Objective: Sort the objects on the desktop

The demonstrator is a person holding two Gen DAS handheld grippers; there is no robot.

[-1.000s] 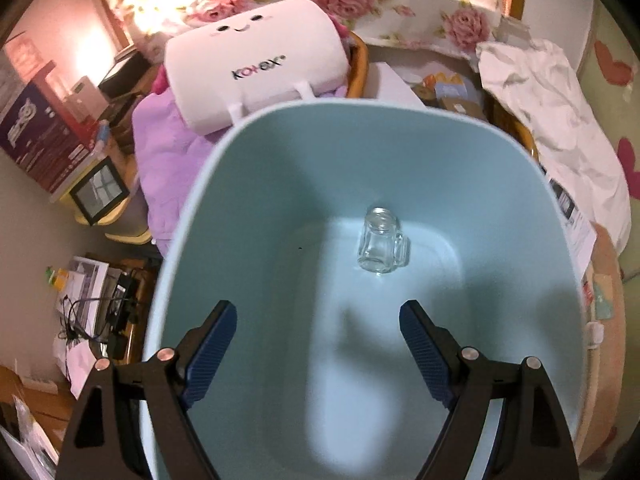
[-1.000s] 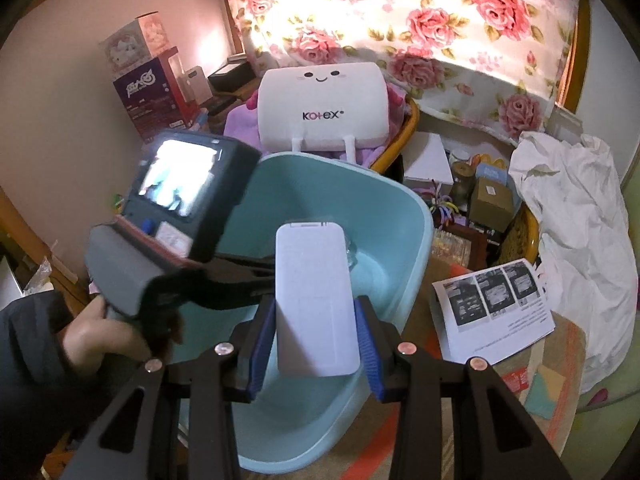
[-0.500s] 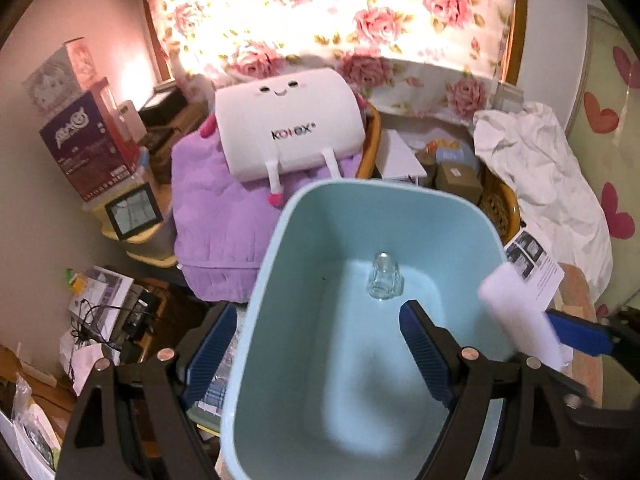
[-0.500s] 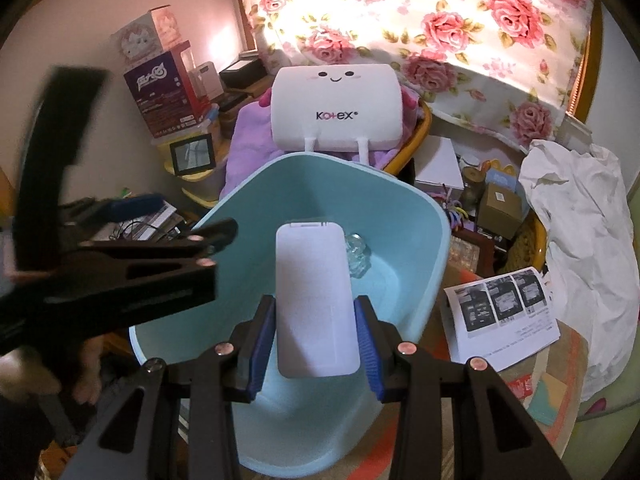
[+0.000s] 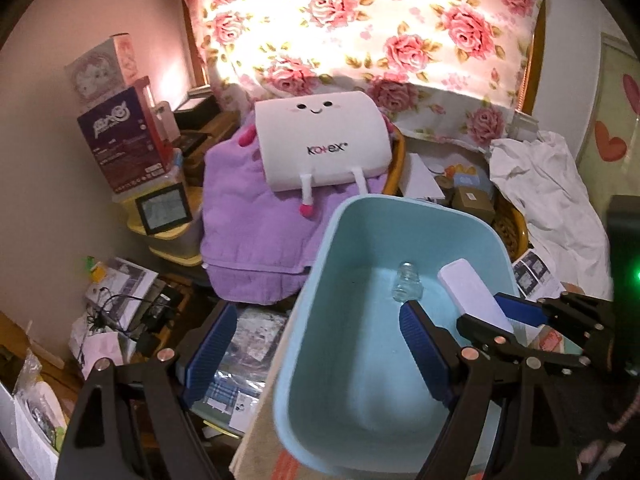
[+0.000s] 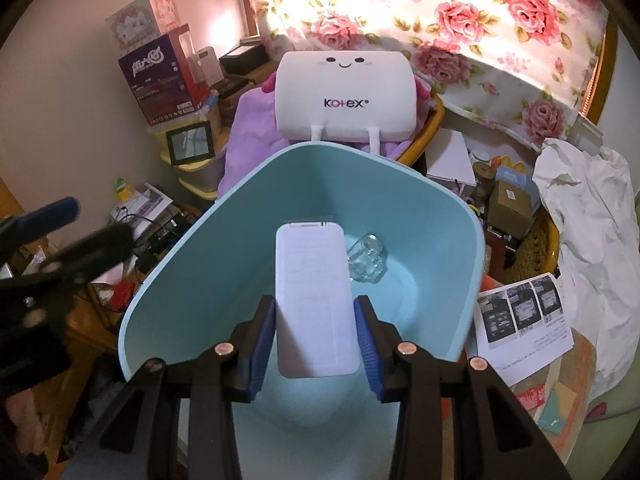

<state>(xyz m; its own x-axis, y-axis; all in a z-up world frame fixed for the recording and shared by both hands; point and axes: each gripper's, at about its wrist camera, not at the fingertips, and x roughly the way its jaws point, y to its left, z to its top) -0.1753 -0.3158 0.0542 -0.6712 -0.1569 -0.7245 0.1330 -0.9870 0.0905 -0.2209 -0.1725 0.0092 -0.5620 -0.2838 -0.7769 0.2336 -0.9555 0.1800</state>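
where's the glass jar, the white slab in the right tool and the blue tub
glass jar (image 5: pixel 407 289), left wrist view, its body
white slab (image 6: pixel 315 296), right wrist view, its flat face
blue tub (image 6: pixel 224 216), right wrist view, left rim

Pale blue plastic tub (image 6: pixel 448 216); clear glass jar (image 6: pixel 366 258); plain white flat rectangular case (image 6: pixel 314 300); cream curtain (image 5: pixel 360 28) patterned with pink roses; lilac towel (image 5: pixel 248 232); white smiling-face cushion (image 5: pixel 322 142).

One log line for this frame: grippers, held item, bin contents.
left gripper: open, empty | right gripper: shut on white power bank, over blue bin | bin: glass jar
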